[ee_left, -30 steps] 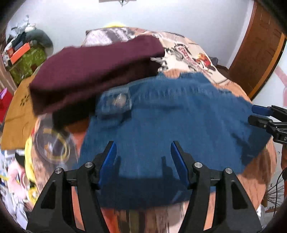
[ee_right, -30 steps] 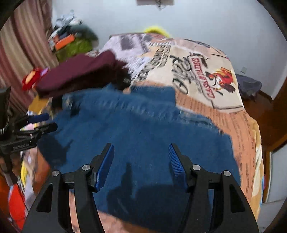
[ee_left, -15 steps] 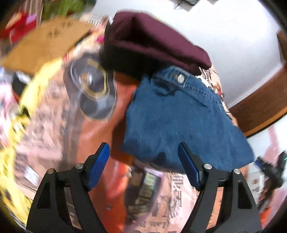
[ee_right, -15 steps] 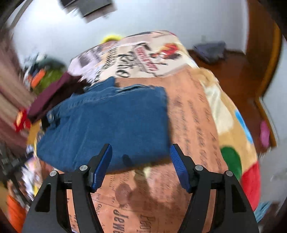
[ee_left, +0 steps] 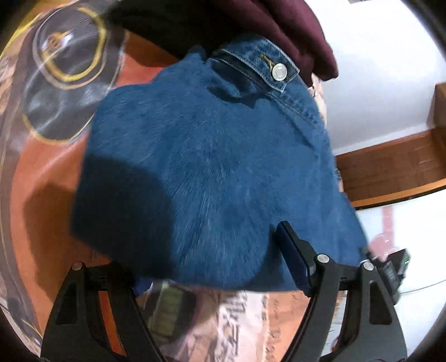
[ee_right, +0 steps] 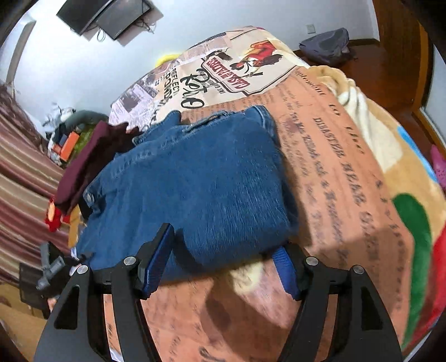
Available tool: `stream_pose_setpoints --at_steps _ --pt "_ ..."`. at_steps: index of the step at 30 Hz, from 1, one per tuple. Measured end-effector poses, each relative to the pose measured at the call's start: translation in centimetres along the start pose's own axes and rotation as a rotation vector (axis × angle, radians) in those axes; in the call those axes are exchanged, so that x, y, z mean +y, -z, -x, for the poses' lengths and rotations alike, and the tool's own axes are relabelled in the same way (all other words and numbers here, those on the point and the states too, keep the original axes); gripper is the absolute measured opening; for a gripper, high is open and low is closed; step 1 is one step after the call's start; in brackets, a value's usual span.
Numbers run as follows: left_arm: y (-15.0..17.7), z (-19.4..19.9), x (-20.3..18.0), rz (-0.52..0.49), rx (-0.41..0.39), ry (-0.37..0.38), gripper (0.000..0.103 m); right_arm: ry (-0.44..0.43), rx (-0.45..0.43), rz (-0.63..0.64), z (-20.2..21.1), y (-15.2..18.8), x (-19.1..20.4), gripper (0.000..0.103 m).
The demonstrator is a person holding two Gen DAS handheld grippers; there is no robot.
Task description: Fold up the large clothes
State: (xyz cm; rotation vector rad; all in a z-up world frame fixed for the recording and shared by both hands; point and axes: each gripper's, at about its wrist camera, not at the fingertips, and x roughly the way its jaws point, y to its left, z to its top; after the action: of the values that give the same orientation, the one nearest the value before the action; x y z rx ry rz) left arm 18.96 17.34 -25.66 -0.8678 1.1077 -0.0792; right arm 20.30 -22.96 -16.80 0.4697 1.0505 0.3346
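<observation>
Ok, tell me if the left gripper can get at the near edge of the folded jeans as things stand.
Probably yes. The left gripper is open with the near edge of the folded jeans already between its fingers, one over the denim, the other hidden beneath. Nothing lies between; the maroon garment sits at the far end.

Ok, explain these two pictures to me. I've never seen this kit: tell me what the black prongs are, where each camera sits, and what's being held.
No robot here: a person holds a two-finger clamp in each hand, each with a wide-angle camera looking along its fingers. One picture is from the left gripper, the other from the right gripper; the black prongs with blue pads are their fingers. Folded blue jeans lie on a printed bedspread, a maroon garment by the waistband. Both grippers stand open astride the jeans' near edge; nothing looks clamped.
</observation>
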Motion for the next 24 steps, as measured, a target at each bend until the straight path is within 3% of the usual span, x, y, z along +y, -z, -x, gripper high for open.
stream_pose_setpoints --at_steps 2,3,5,6,9,12,17,24 --pt "-0.1 -0.5 -0.1 0.003 -0.009 -0.015 0.076 -0.028 -0.021 -0.041 -0.4 -0.3 -0.5 0.063" --pt "-0.1 -0.6 -0.1 0.018 -0.023 -0.017 0.07 -0.033 -0.029 -0.063 -0.6 -0.5 -0.8 0.06" --pt "-0.1 -0.2 0.1 0.042 -0.06 -0.027 0.056 -0.03 -0.037 -0.099 -0.6 -0.7 -1.4 0.039" --pt "-0.3 0.0 0.1 0.045 -0.075 -0.025 0.048 -0.035 -0.043 -0.11 -0.3 -0.8 -1.7 0.035" --pt "0.0 1.2 -1.2 -0.006 -0.13 -0.056 0.034 -0.055 -0.044 -0.087 0.8 -0.4 -1.4 0.028" --pt "0.8 2.9 -3.7 -0.101 -0.176 -0.111 0.03 -0.052 -0.054 -0.016 2.2 0.1 0.1 0.026" --pt "2.7 5.8 -7.3 -0.225 -0.198 -0.092 0.029 -0.031 -0.083 0.089 5.4 1.4 2.0 0.025" --pt "3.7 4.6 -6.7 -0.268 -0.116 -0.176 0.035 0.053 -0.02 0.132 5.3 3.4 0.5 0.028"
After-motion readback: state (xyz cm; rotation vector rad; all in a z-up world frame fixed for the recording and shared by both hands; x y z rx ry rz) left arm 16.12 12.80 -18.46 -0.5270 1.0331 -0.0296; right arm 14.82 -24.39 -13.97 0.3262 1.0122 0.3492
